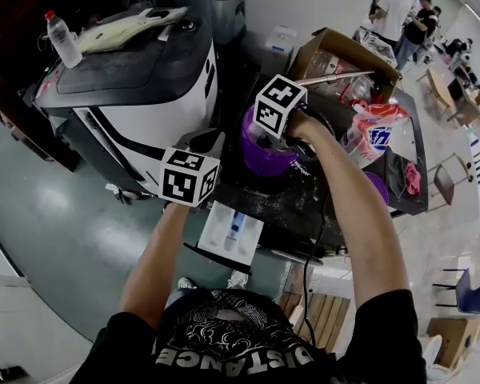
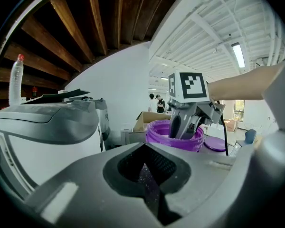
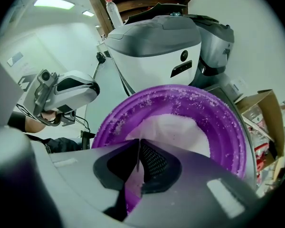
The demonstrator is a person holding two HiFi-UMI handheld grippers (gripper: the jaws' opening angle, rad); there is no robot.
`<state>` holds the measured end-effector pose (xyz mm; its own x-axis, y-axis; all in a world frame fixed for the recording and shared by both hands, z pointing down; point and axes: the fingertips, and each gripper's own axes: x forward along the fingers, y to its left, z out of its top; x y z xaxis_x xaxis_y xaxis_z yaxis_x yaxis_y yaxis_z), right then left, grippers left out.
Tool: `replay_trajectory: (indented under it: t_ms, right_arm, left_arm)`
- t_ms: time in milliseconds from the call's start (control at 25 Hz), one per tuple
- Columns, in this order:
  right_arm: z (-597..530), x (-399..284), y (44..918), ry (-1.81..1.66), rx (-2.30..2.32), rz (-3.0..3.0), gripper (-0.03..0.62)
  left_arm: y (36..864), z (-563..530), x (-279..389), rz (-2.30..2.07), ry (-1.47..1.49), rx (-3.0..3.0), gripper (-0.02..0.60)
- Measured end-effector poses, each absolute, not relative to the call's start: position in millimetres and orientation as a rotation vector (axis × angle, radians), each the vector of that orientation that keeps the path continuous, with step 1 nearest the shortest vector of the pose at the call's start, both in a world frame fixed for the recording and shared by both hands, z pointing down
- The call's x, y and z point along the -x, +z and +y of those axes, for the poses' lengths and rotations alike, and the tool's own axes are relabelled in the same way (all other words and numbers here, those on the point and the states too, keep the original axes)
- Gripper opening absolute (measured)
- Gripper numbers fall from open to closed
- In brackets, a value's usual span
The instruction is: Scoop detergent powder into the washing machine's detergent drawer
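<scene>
1. The right gripper (image 3: 139,150) reaches down into the purple tub (image 3: 230,127). Its jaws are almost pressed together and pinch a thin strip (image 3: 138,158) seen edge-on; what the strip belongs to cannot be made out.
2. White detergent powder (image 3: 178,127) lies heaped in the tub's bottom, just beyond the right gripper's tips, and grains cling to the purple inner wall.
3. The left gripper (image 2: 145,167) hangs to the left of the tub. Its jaws are pressed together with nothing between them, and they point across at the tub and the right gripper.
4. The detergent drawer (image 1: 232,232) stands pulled open, just near of the left gripper's marker cube. It is white inside with a blue part in the middle.
5. The tub stands on a dark top (image 1: 304,210) dusted with white grains, to the right of the washing machine (image 1: 144,114).
6. A clear bottle with a red cap (image 1: 62,38) stands upright on the far left of the machine's lid.
7. To the right of the tub lie a pink, white and blue bag (image 1: 376,130) and a purple lid (image 1: 378,186). An open cardboard box (image 1: 344,54) sits on the far side.
8. People (image 1: 404,10) stand well apart at the far right.
</scene>
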<state>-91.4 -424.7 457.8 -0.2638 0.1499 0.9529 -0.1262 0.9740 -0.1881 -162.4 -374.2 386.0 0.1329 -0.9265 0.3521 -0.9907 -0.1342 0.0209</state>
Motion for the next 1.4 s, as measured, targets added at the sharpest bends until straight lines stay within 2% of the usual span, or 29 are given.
replay_trajectory:
  t_ms: [1400]
  right_arm:
    - [-427, 84, 397, 0.814, -0.123, -2.117, 0.037]
  left_arm:
    - [381, -380, 143, -1.747, 0.368, -2.298, 0.0]
